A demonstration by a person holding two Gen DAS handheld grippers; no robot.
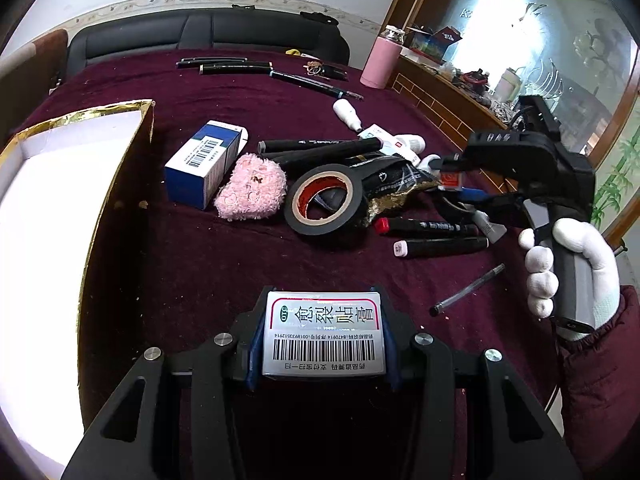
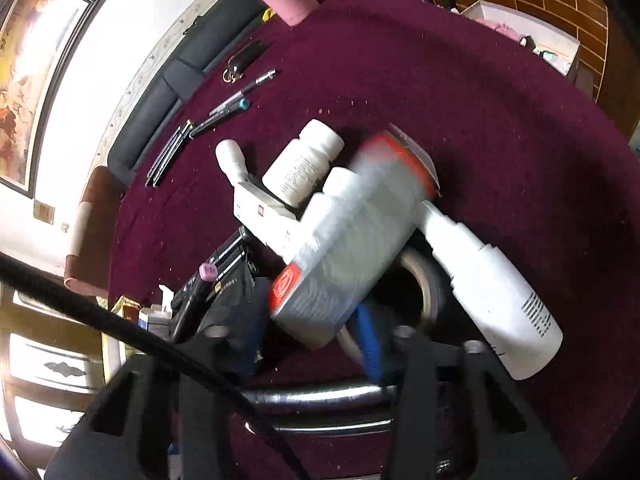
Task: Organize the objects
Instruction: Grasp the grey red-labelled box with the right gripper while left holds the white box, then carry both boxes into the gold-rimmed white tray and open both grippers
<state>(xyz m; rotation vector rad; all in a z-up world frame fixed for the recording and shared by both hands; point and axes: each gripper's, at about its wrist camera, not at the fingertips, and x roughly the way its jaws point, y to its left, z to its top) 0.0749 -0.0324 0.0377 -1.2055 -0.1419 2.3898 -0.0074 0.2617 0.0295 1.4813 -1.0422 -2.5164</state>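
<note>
Carrying the plaster box (image 1: 324, 334) clamped in your left gripper (image 1: 322, 340), swing it level over the gold-rimmed box (image 1: 80, 114), while your right gripper (image 2: 316, 320) grips its red-ended carton (image 2: 352, 236)

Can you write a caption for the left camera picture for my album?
Left gripper holds a silver medicine box beside the gold-edged box; right gripper lifts a red-ended box.

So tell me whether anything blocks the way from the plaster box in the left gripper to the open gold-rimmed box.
Nothing visible does. The plaster box sits clamped in the left gripper, and only bare maroon cloth lies between it and the gold-rimmed box on its left.
</note>
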